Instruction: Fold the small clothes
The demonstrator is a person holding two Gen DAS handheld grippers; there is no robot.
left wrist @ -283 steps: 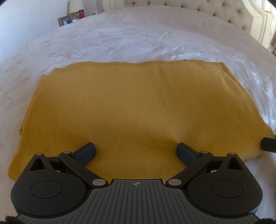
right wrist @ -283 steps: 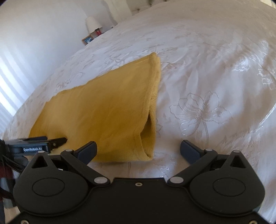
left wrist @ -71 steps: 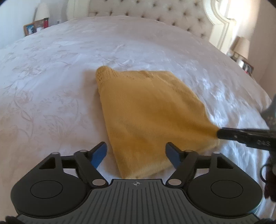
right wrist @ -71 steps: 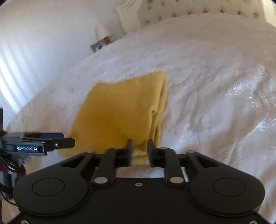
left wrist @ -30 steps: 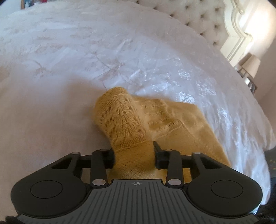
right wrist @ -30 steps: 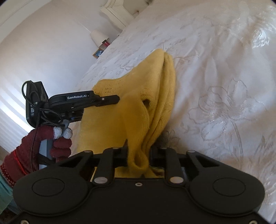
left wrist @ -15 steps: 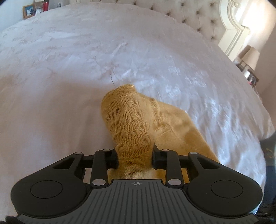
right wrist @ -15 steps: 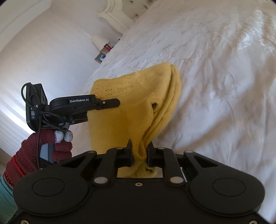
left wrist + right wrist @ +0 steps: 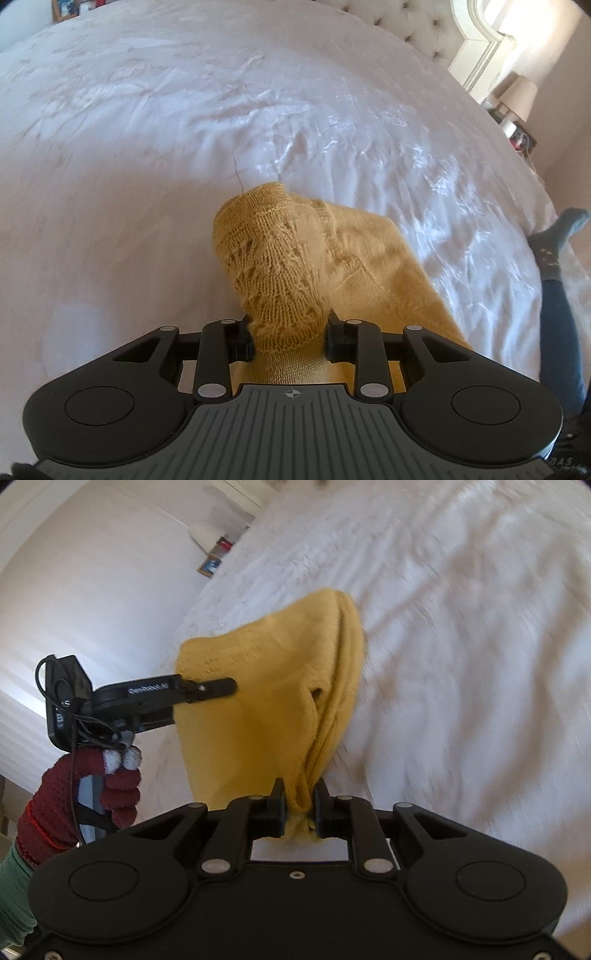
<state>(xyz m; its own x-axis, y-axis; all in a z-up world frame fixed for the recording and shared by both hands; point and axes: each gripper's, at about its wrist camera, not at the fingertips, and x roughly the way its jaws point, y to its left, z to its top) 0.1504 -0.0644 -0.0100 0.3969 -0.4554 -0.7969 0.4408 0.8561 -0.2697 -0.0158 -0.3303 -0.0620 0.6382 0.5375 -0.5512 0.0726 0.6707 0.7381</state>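
Left gripper (image 9: 290, 338): matte black linkage arms, silver pivot pins, two round black discs flanking a grey ribbed housing with a small crosshair mark at its top edge. Right gripper (image 9: 299, 806): same layout, all-black smooth housing, one centre screw. Seen from the right wrist view, the left unit's black side carries white lettering, too blurred to read, with thin black cables looped behind it. Left hand (image 9: 92, 794): maroon knit glove, white fingertips, red cuff stripe, green sleeve below.
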